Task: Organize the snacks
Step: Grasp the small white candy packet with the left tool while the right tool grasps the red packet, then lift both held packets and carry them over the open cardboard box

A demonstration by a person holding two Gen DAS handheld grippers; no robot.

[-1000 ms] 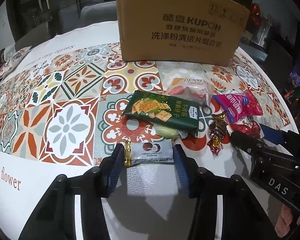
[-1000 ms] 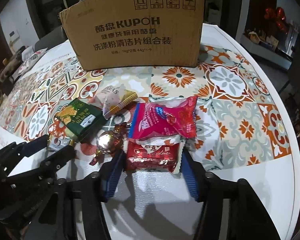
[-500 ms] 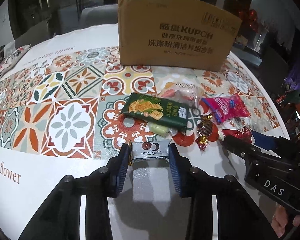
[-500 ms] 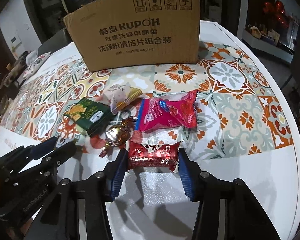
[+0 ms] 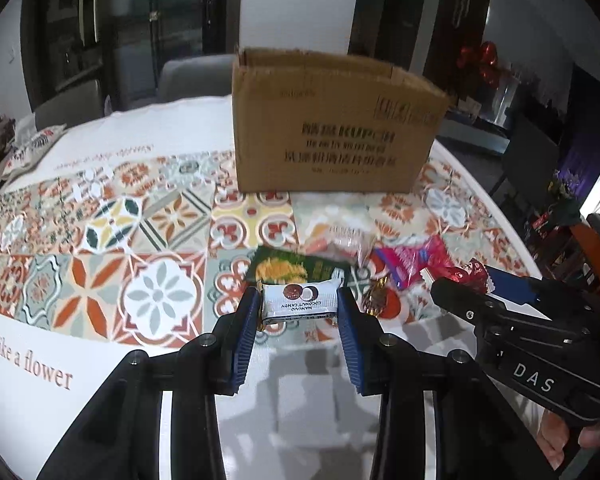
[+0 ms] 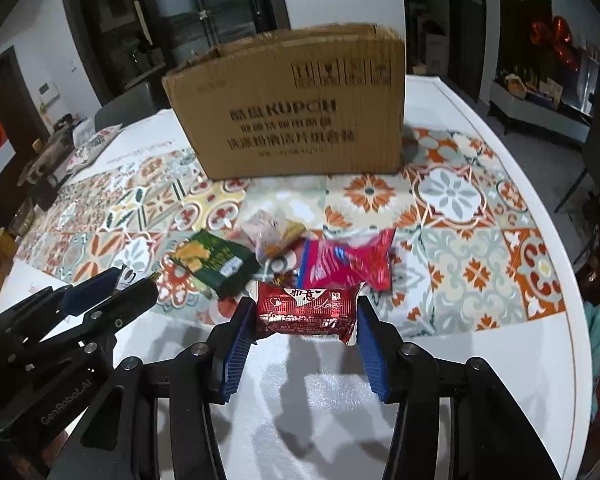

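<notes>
A small silver candy pack [image 5: 298, 306] is squeezed between the blue pads of the left gripper [image 5: 299, 312] and is held up off the table [image 5: 100, 364]. A red snack pack [image 6: 306, 312] is pinched the same way by the right gripper [image 6: 305, 322]. More snacks are left lying on the patterned cloth [image 6: 452, 216], in front of the cardboard box [image 6: 296, 108].

Silver coconut candy [image 5: 300, 304], red snack packet [image 6: 306, 310], both lifted
</notes>
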